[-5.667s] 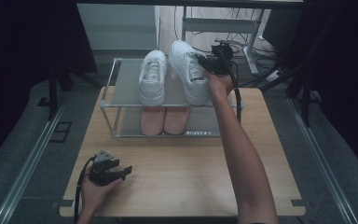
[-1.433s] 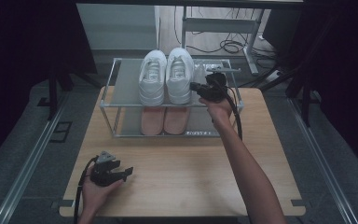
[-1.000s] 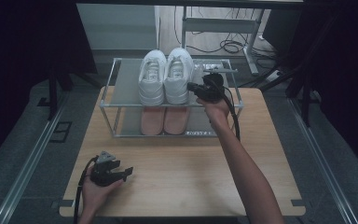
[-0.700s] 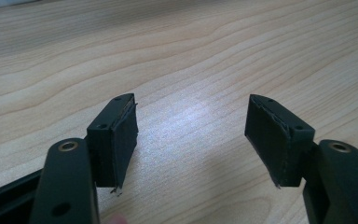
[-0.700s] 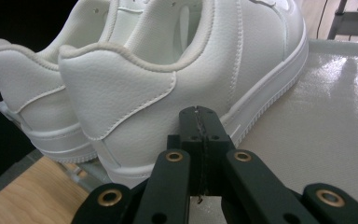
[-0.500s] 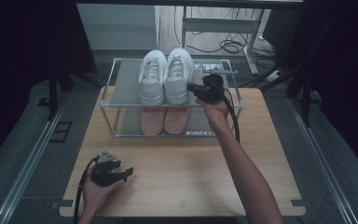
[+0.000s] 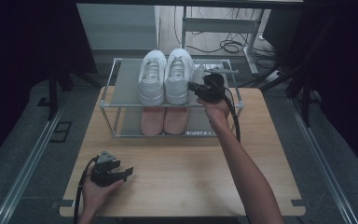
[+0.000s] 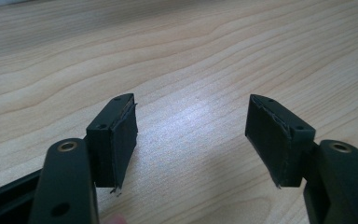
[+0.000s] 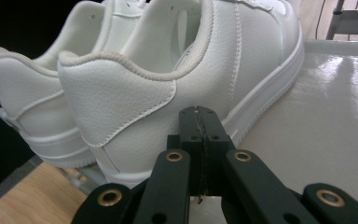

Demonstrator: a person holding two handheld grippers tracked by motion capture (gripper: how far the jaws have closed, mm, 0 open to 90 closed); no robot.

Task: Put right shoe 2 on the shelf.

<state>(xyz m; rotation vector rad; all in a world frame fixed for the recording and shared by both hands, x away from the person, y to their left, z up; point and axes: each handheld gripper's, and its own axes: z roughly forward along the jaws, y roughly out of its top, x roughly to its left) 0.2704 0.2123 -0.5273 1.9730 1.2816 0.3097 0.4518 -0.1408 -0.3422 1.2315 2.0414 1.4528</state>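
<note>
Two white sneakers (image 7: pixel 152 84) (image 7: pixel 178 81), side by side on the rack's top shelf; both also in the right gripper view (image 9: pixel 177 88) (image 9: pixel 32 107).

Two pink shoes (image 7: pixel 151 120) (image 7: pixel 175 119), side by side on the lower shelf, partly hidden under the top one.

One rack (image 7: pixel 110 89), two shelves.

One wooden table (image 7: pixel 182 163).

Two grippers: left gripper (image 7: pixel 127 173), right gripper (image 7: pixel 193 87).

Two hands: left hand (image 7: pixel 94 191), right hand (image 7: pixel 214 108).

Two cables, one trailing from each gripper (image 7: pixel 80 191) (image 7: pixel 234 119).

Shoes in all: four, two pairs.
</note>
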